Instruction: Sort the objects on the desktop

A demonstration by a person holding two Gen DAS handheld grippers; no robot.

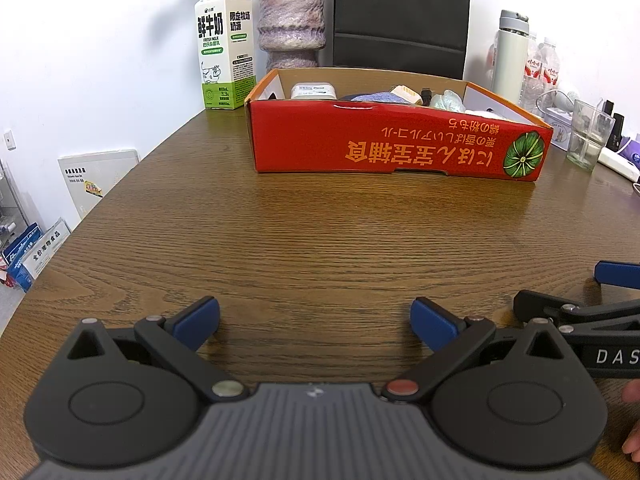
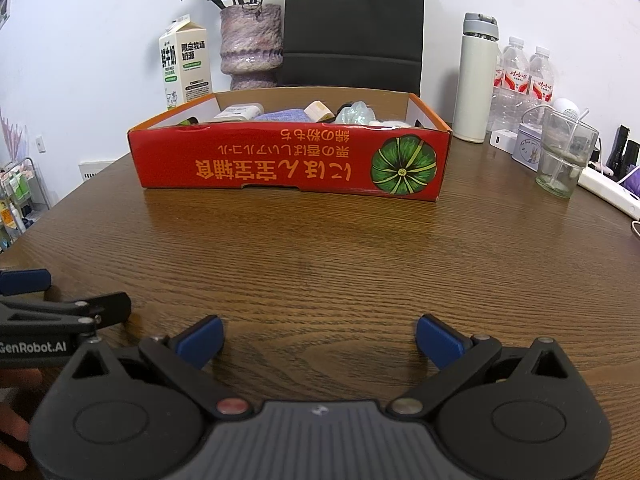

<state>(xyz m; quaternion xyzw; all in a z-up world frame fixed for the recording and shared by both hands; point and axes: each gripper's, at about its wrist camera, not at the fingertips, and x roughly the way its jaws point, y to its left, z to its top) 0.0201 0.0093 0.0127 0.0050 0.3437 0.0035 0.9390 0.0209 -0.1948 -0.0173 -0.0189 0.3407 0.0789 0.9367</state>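
Both grippers sit low over the wooden tabletop [image 1: 320, 232], side by side. The left gripper [image 1: 315, 322] has its blue-padded fingers [image 1: 198, 322] spread wide with nothing between them; bare wood shows in the gap. The right gripper [image 2: 320, 336] is the same: fingers [image 2: 438, 338] wide apart and holding nothing. In the left wrist view the right gripper's arm and one blue pad poke in at 3 o'clock; in the right wrist view the left one shows at 9 o'clock.

The red box [image 1: 396, 144] stands at 12 o'clock from both grippers, well apart from them, its open top up and its printing upside down with a green pumpkin picture at its right end. The sorted things lie inside it: a white case [image 1: 313, 91], a blue cloth [image 1: 378, 98], a pale block [image 1: 406, 94] and a greenish crumpled bag [image 1: 448, 100].

Behind the box, at 11 o'clock, stand a milk carton [image 1: 226, 46] and a purple vase [image 1: 291, 20]. At 1 to 2 o'clock are a white flask [image 2: 478, 78], water bottles [image 2: 524, 76], a small tin [image 2: 528, 152] and a glass [image 2: 566, 156].
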